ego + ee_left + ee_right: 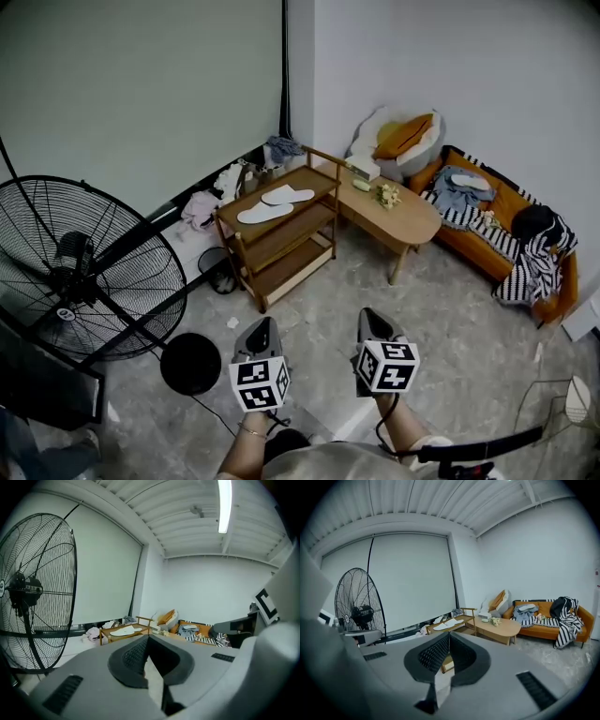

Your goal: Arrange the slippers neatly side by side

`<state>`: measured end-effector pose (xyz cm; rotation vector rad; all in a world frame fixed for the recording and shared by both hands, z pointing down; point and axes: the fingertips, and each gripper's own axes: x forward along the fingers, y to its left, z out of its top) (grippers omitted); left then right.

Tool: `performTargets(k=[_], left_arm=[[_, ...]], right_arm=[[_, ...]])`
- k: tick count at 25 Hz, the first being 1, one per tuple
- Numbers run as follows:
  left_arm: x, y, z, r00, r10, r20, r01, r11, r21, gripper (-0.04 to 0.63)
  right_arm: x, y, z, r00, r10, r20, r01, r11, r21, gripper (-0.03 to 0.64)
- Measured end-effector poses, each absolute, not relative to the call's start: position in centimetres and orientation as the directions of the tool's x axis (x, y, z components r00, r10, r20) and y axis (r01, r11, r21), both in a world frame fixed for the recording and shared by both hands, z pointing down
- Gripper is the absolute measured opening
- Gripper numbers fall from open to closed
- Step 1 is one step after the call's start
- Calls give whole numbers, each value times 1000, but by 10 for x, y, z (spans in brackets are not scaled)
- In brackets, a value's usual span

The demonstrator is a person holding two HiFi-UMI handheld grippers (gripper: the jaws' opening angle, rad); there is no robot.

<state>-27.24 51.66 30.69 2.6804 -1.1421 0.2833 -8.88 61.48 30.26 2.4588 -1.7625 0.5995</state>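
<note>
The pair of flat white slippers point(275, 202) lies on the top shelf of a three-tier wooden rack point(246, 248) against the far wall. They are well apart from both grippers, and from the head view they look splayed at an angle, toes apart, not parallel. The left gripper point(263, 326) and the right gripper point(371, 317) hang low in front of the person over the grey stone floor. Each has its jaws closed tip to tip with nothing between them. Neither gripper is anywhere near the slippers, so the step in hand looks like the approach to the rack. To do it well, walk in square to the long side of the shelf so both slippers come within easy reach. Pass to the right of the large black floor fan point(82, 267) and its round black base point(190, 363), which stand beside the path. Spread the jaws before the grippers drop to shelf height, not over the slippers. The slippers look thin and limp, so pinch each one at its rim near the middle, where it should sag least. One slipper could serve as the reference while the other is slid flat along the shelf until the long edges run parallel and the heels line up. Lifting either one high risks the raised rail point(319, 156) at the end of the rack.
</note>
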Motion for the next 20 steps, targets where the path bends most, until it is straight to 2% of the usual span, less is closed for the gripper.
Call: performTargets(k=[11, 20], left_arm=[[-225, 508, 328, 711, -641, 290, -692, -711, 125, 5], [-187, 464, 328, 732, -622, 278, -668, -734, 118, 5]], right_arm=[[-54, 608, 328, 282, -879, 384, -905, -376, -198, 34], [-21, 565, 321, 312, -879, 360, -898, -397, -190, 34]])
